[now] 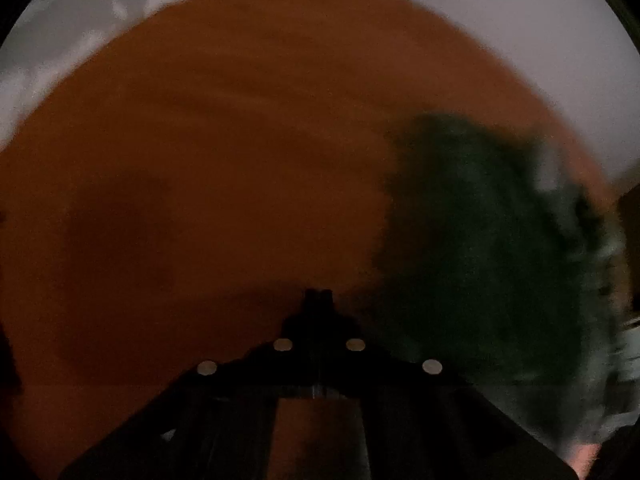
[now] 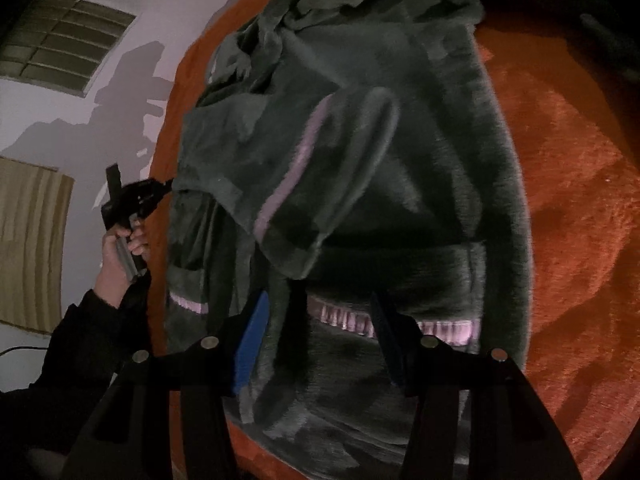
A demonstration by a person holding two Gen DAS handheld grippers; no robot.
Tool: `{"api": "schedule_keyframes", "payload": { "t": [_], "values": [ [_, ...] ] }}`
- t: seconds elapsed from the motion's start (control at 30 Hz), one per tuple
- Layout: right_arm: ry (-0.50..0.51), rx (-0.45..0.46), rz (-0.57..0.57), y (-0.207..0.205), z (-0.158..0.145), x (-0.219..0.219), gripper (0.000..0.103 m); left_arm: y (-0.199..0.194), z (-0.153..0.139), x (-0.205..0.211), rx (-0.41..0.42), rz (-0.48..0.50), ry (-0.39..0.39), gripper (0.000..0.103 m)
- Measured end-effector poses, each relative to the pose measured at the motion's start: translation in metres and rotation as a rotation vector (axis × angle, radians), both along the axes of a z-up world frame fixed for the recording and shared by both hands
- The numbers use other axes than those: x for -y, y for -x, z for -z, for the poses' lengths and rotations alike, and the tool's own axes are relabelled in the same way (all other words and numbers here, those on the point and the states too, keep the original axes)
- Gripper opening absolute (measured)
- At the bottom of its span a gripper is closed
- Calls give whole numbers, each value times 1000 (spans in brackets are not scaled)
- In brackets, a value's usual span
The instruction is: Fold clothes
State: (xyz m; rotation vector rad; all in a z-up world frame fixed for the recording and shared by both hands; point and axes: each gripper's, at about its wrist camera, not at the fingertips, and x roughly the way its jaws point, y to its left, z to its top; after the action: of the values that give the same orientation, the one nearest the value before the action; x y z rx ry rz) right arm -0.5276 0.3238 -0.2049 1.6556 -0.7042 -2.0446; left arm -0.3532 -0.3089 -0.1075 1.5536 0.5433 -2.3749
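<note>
Orange plush bedding (image 2: 568, 184) covers the whole work surface, with a pale wall (image 2: 132, 4) behind it, and on that bedding lies a dark green fleece garment (image 2: 400, 184) with pale pink trim, spread out but rumpled toward its far end, one sleeve folded back across its body. At the garment's left edge, the left gripper (image 2: 170, 184) reaches in, held by a bare hand (image 2: 116, 256) above a dark sleeve; its jaws are clenched tight, and whether any fleece is pinched between them I cannot tell, since its own view is badly blurred and shows only orange cloth ahead of the tips. Hovering over the near hem, the right gripper (image 2: 320, 344) has its jaws apart, pressing on nothing, the ribbed pink waistband visible between the blue pads (image 2: 252, 340). The risk, as I judge it, is a left-side pull that grabs nothing or only the pile, letting the edge slip; or it could catch the bedding too and drag both. Thick fleece may also spring back open once folded.
</note>
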Motion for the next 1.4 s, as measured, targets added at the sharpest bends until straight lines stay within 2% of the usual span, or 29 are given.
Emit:
{"api": "schedule_keyframes", "payload": {
  "t": [0.03, 0.13, 0.2, 0.23, 0.27, 0.33, 0.43, 0.53, 0.57, 0.63, 0.67, 0.73, 0.8, 0.87, 0.93, 1.0, 1.03, 1.07, 1.13, 1.2, 1.27, 1.4],
  "values": [
    [-3, 1, -4, 0, 1, 0, 52, -1, 4, 4, 11, 17, -11, 0],
    [-5, 2, -3, -1, 2, -2, 52, -18, -8, 23, -54, 2, -126, 0],
    [1, 0, 0, 0, 1, -3, 52, -28, -23, 36, -129, -46, -251, 4],
    [4, -3, -2, 0, 1, -3, 52, -29, -27, 39, -150, -47, -313, 14],
    [3, -5, -3, 1, 0, -3, 52, -24, -29, 34, -140, -23, -316, 33],
    [1, -3, -4, 2, 2, -2, 52, -15, -32, 24, -121, 26, -323, 53],
    [19, 20, -1, 2, 6, 0, 52, 4, -26, 8, -114, 80, -320, 57],
    [19, 23, -15, -1, 6, 4, 52, 7, -15, -2, -66, 128, -332, 58],
    [18, 23, -20, -2, 6, 5, 52, 10, -12, -5, -56, 142, -296, 50],
    [15, 26, -18, -3, 7, 4, 52, 0, -13, -11, -49, 174, -234, 15],
    [13, 28, -16, -4, 7, 2, 52, -3, -16, -11, -43, 158, -172, 14],
    [9, 31, -11, -6, 8, 0, 52, -3, -18, -4, -48, 103, -103, 13],
    [6, 34, -4, -7, 9, -2, 52, -1, -11, 8, -25, 70, -96, 13],
    [4, 37, 3, -9, 9, -5, 52, -2, -3, 11, -18, 78, -110, 14],
    [5, 39, 2, -11, 8, -7, 52, -6, -9, 9, -29, 109, -98, 17],
    [6, 37, 4, -13, 6, -8, 52, -10, -17, 14, -30, 109, -113, 23],
    [5, 35, 5, -13, 5, -9, 52, -16, -25, 23, -42, 72, -120, 32],
    [5, 32, 6, -14, 4, -10, 52, -22, -33, 32, -53, 34, -128, 36],
    [4, 25, 11, -14, 2, -11, 52, -42, -56, 46, -108, -35, -115, 36],
    [10, 20, 15, -13, 1, -12, 52, -64, -78, 41, -151, -9, -80, 36],
    [12, 12, 19, -12, 1, -9, 52, -89, -93, 13, -173, 88, -111, 37],
    [19, 17, 9, -13, 6, 2, 52, -165, -85, -40, -111, 293, -94, 37]
  ]
}}
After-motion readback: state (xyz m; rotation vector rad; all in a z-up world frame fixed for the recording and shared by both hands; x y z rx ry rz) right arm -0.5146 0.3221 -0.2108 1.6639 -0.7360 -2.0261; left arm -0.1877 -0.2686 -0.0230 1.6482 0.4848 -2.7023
